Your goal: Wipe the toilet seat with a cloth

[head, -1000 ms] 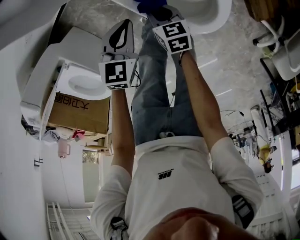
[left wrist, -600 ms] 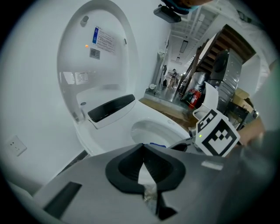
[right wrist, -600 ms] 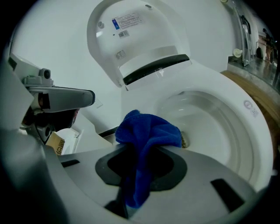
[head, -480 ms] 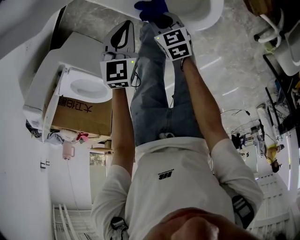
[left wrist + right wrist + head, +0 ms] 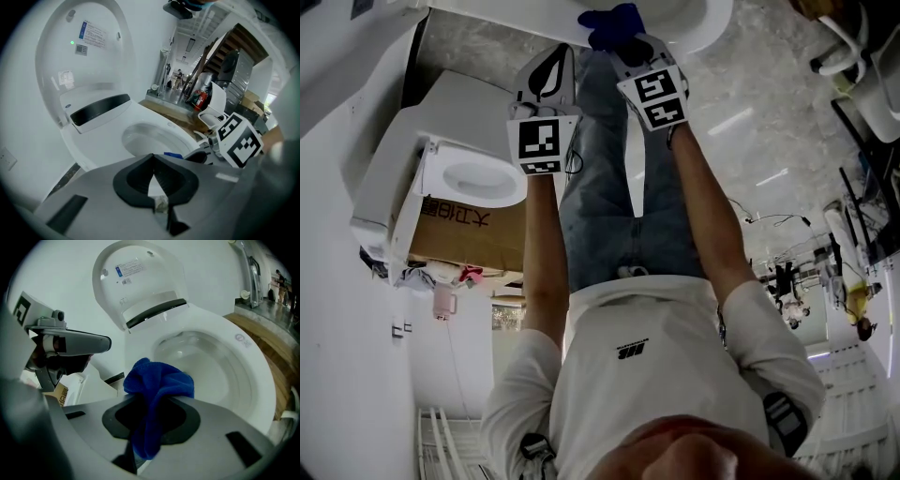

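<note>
Holding the cloth in the right gripper, the person is presenting it to the toilet seat. The jaws are pinching the cloth near its middle. A bunched wad is projecting ahead of the tips, and a tail is hanging down behind them. This grip is turning the soft bulk, not the hard jaws, toward the seat.

The seat is lying just ahead of and below the wad, with the bowl beyond it. Whether the cloth is touching the rim cannot be determined. The lid is standing upright farther ahead, leaving the whole seat ring exposed for wiping.

The left gripper is carrying nothing, and its jaws are pressing together at the tips. It is hovering just to the left of the right gripper and is also pointing at the seat. It is probably parked there to be clear of the wiping path.

The wipe is judged to be at or near its start. The next move is calling for lowering the wad onto the near rim and sweeping along the ring with a firm pinch. A slack pinch is risking a cloth dropped into the bowl.
</note>
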Tool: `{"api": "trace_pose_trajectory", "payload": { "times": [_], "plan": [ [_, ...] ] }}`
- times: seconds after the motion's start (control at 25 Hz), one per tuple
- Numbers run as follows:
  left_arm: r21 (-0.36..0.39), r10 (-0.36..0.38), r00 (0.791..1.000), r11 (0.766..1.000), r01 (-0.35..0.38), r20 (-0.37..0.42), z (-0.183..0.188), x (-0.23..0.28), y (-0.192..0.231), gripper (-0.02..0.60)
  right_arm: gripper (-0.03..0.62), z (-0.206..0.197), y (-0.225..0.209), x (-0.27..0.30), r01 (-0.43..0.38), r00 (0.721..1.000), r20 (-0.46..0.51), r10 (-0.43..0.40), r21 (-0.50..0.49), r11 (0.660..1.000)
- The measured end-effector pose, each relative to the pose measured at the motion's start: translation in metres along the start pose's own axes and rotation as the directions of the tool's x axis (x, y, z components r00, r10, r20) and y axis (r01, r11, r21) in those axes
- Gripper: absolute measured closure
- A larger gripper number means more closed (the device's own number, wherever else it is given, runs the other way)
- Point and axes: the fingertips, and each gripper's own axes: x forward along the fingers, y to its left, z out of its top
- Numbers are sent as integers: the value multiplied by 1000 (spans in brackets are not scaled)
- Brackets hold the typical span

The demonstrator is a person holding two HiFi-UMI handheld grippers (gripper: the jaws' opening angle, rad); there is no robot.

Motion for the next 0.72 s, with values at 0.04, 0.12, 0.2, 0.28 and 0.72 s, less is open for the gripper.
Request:
{"api": "trace_pose_trajectory", "payload": {
  "times": [0.04, 0.12, 0.2, 0.28, 0.72],
  "plan": [
    [3, -7, 1000, 1000, 7, -5, -1, 3, -4, 572, 508, -3, -3, -3, 5, 1000, 0, -5, 5, 1000],
    [8, -20, 1000, 1000, 20, -14, -2, 8, -13, 572, 508, -11, -10, -9, 13, 1000, 0, -13, 13, 1000],
    [14, -35, 999, 999, 35, -21, -2, 13, -23, 572, 508, -18, -16, -16, 21, 1000, -2, -21, 18, 1000],
    [21, -50, 998, 999, 50, -25, 0, 17, -32, 572, 508, -24, -23, -22, 28, 1000, -5, -28, 22, 999],
    [58, -126, 991, 990, 129, -52, 6, 38, -76, 572, 508, -42, -49, -46, 56, 998, 1, -56, 54, 997]
  ]
}}
